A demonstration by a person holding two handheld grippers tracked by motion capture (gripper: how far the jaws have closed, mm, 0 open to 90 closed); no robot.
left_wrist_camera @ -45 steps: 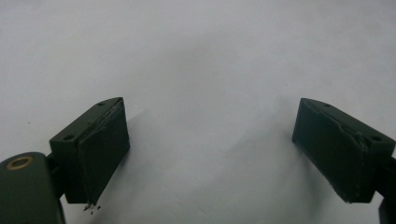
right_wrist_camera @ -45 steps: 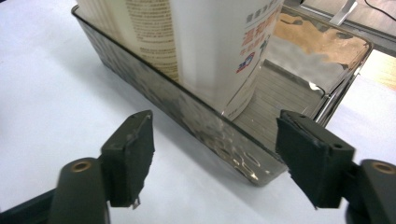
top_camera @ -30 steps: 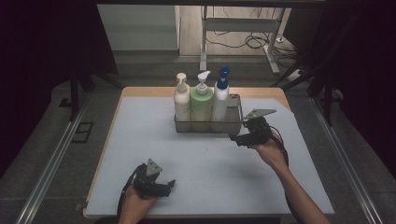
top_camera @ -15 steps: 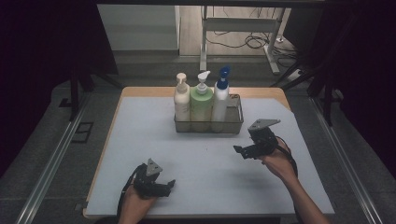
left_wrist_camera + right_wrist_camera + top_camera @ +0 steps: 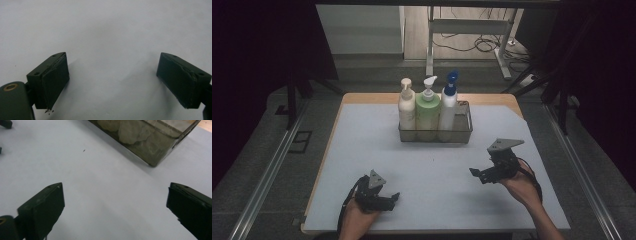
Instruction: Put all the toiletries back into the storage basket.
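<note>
A: From the high view, where does everything sit?

B: A wire basket (image 5: 435,131) stands toward the far middle of the table (image 5: 362,150), with three bottles upright in it side by side: a cream bottle (image 5: 406,107) on the left, a green bottle (image 5: 428,107) in the middle, and a white bottle with a blue sprayer (image 5: 448,105) on the right. The left hand-held gripper (image 5: 393,198) rests low near the front edge, left of centre. The right hand-held gripper (image 5: 474,173) is held over the table's right side, well apart from the basket and nearer the person, its jaws pointing left.

A: And the left gripper view?

B: The left hand-held gripper (image 5: 112,82) has its jaws spread wide, with bare table surface (image 5: 107,30) between them. A few dark crumbs lie by the tip of the left jaw.

A: What about the right gripper view?

B: The right hand-held gripper (image 5: 115,212) also stands wide; its jaws have just been opening, and nothing lies between them. Ahead of it, at the top of the view, a corner of the basket (image 5: 160,152) shows, with pale bottle bases blurred behind its wall. The basket sits apart from both jaws, and a small dark speck (image 5: 84,150) lies on the table (image 5: 100,195) in front of it.
</note>
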